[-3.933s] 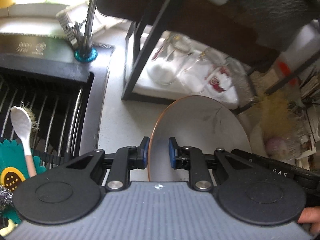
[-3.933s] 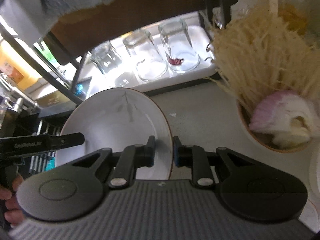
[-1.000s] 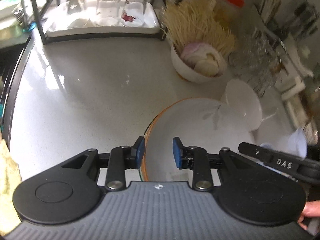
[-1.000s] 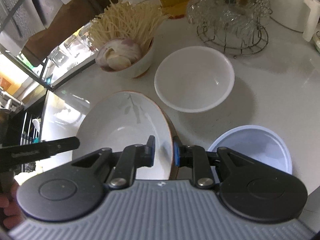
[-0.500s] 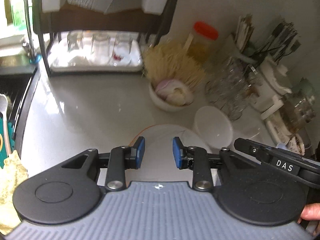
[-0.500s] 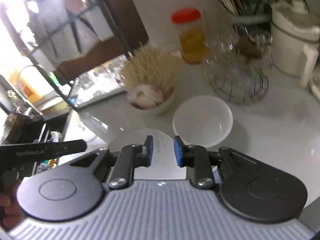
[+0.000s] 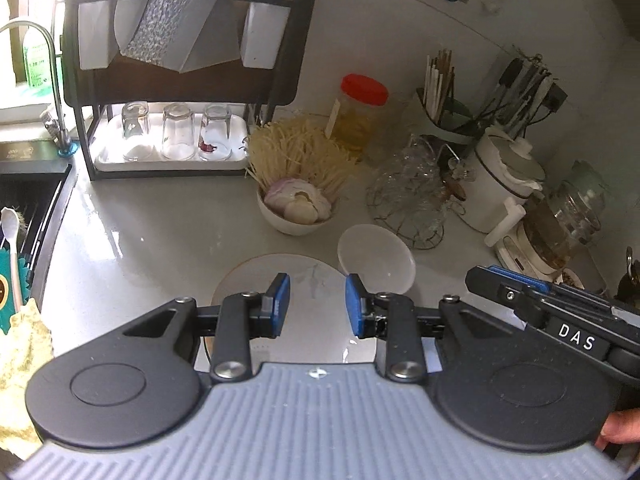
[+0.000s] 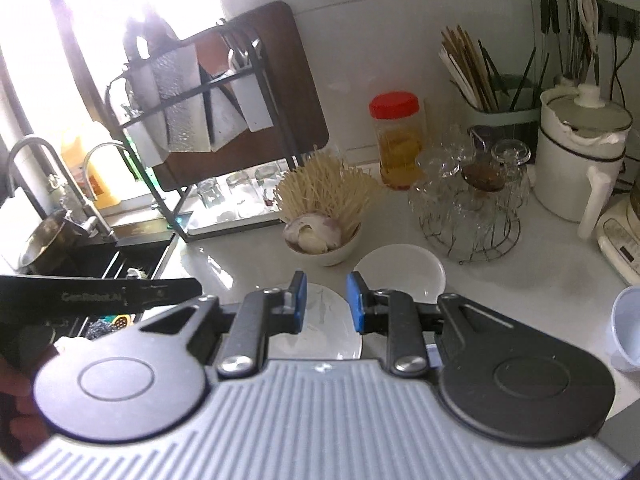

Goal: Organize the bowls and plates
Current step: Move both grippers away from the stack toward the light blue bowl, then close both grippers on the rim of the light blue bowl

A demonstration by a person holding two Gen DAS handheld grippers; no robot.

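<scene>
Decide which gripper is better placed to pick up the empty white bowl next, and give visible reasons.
Right, probably. The right gripper is empty and nearer the white bowl; the left gripper, also empty, hangs over the plate.

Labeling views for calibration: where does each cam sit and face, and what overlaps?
Left wrist: on the left gripper, facing down over the counter toward the dish rack; a fingertip shows.
Right wrist: on the right gripper, facing the same wall; a hand shows.
Shared: rimmed plate, white bowl, each other's gripper.
</scene>
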